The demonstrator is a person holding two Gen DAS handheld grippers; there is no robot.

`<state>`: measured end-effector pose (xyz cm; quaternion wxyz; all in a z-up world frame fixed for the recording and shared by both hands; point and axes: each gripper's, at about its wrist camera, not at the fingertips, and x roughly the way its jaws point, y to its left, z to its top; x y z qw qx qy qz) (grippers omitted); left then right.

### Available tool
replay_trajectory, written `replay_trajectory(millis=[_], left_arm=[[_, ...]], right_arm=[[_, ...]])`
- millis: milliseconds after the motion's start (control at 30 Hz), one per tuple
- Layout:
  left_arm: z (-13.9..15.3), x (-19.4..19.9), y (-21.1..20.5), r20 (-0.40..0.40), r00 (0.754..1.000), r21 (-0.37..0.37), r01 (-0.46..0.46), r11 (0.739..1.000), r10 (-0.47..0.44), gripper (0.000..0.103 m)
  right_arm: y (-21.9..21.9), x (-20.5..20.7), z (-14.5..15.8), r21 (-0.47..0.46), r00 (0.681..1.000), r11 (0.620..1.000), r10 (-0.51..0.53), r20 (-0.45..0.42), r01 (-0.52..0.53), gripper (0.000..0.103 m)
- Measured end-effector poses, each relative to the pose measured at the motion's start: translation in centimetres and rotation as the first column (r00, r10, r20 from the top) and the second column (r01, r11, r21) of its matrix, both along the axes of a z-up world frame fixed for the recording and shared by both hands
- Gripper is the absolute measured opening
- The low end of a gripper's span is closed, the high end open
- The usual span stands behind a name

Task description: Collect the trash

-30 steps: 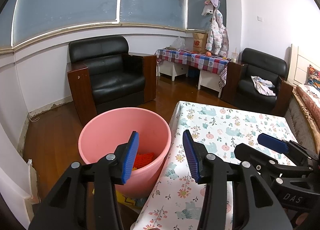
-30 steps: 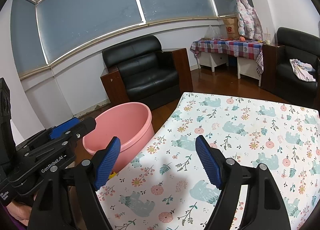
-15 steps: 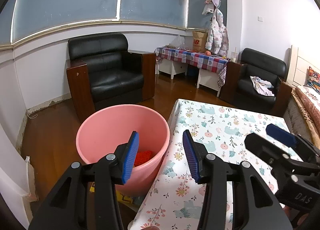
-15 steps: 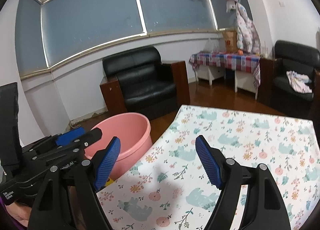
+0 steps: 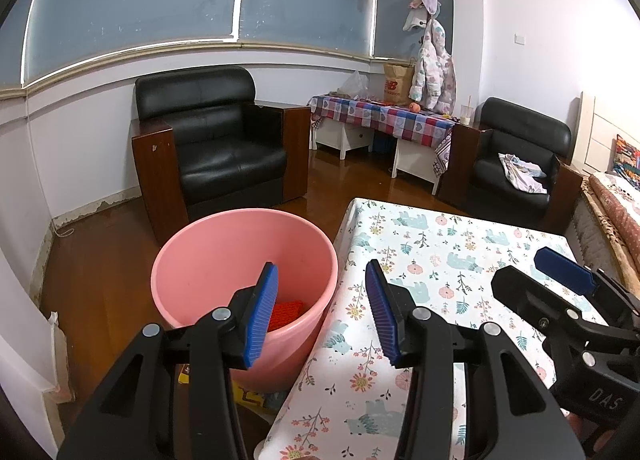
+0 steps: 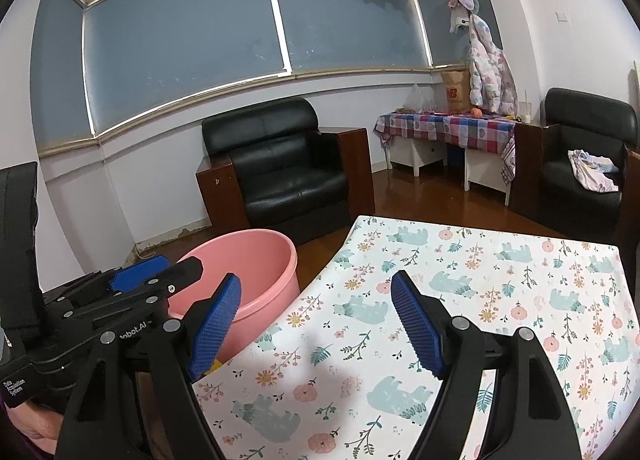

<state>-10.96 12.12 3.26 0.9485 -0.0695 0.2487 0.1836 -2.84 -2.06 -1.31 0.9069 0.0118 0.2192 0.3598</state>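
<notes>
Pink plastic fills the lower left of the left wrist view: a bucket point(image 5: 244, 280) standing on the wooden floor point(image 5: 100, 268), just beside the near corner of a table point(image 5: 452, 260) draped in a floral cloth with bears. At the bucket's bottom lies a red, ribbed-looking piece of trash point(image 5: 286, 312), half hidden behind a blue pad; what it is cannot be made out. The left gripper point(image 5: 320, 310) hangs above the bucket's rim and the table edge, jaws spread wide with nothing between them. The right gripper point(image 6: 316, 322), seen centre-bottom in its own view, is likewise spread and empty, over the cloth.

Against the frames a second earlier, the left wrist view is nearly the same. In the right wrist view the table and bucket have slid lower and the window point(image 6: 240, 40) takes up more of the upper frame. Both jaw gaps look unchanged. A black leather armchair point(image 5: 216, 148) sits behind the bucket, a checked-cloth side table point(image 5: 384, 118) at upper right.
</notes>
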Motion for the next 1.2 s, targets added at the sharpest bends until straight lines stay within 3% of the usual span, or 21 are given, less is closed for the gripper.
replay_trajectory(millis=[1200], left_arm=[[0.04,0.14,-0.13,0.002,1.000,-0.015,-0.013,1.000,0.013,0.046]], right_arm=[[0.09,-0.12,-0.84,-0.011,1.000,1.000,-0.003,-0.009,0.003,0.076]])
